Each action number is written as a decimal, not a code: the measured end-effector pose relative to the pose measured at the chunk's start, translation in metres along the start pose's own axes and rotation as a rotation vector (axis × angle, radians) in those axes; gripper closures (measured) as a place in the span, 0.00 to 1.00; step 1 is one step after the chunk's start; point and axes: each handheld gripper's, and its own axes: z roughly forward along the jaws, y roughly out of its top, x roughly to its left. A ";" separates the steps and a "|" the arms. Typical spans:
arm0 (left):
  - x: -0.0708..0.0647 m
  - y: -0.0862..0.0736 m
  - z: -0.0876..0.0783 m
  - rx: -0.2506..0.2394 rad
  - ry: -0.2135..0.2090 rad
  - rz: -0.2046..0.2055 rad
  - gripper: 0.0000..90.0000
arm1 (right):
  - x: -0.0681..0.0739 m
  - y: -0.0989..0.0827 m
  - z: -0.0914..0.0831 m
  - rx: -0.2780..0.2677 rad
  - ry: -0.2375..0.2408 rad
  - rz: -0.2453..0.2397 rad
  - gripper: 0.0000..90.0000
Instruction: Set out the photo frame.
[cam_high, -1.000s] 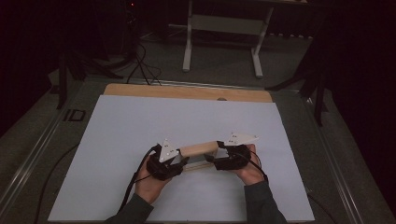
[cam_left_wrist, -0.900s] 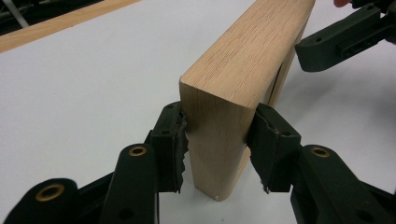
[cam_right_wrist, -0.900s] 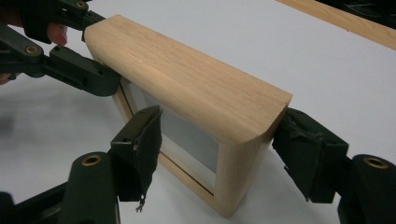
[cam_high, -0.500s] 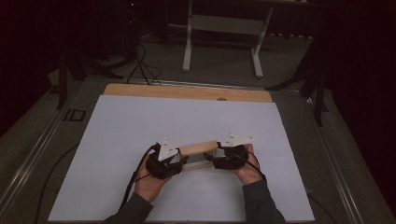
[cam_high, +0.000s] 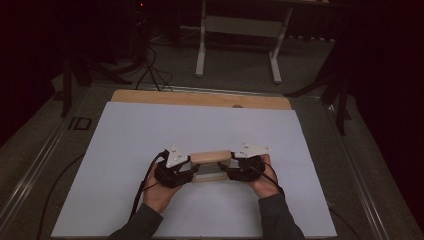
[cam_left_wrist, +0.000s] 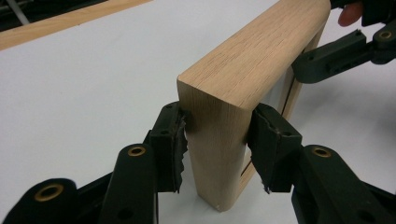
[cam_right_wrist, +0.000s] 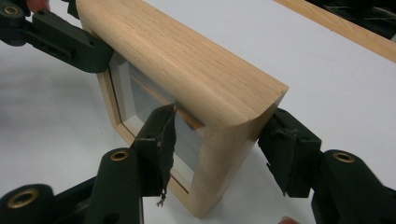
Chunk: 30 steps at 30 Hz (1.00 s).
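Observation:
A light wooden picture frame with a glass pane stands on edge on the white sheet, between my two grippers. My left gripper is shut on its left end; in the left gripper view both pads press the wood. My right gripper holds the opposite end. Its jaws have just been closing with the frame between them. One pad lies against the glass side and the other sits on the back. A hand grasps each gripper.
The white sheet covers the table, with a wooden strip along its far edge. Behind the table stand a white metal stand and cables on the dark floor. A cable trails off the left gripper.
The right gripper's grey plate has edged slightly toward the frame. The hands and the frame otherwise stay where they were.

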 end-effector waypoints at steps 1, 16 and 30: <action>0.000 0.000 0.000 -0.001 -0.001 -0.005 0.63 | 0.000 0.000 0.000 0.001 -0.002 -0.001 0.51; 0.008 0.005 0.004 0.003 -0.011 -0.018 0.61 | 0.001 0.006 -0.001 -0.001 -0.020 0.017 0.52; 0.025 0.004 0.007 -0.028 -0.006 -0.020 0.60 | -0.002 0.015 0.012 -0.009 -0.035 0.044 0.52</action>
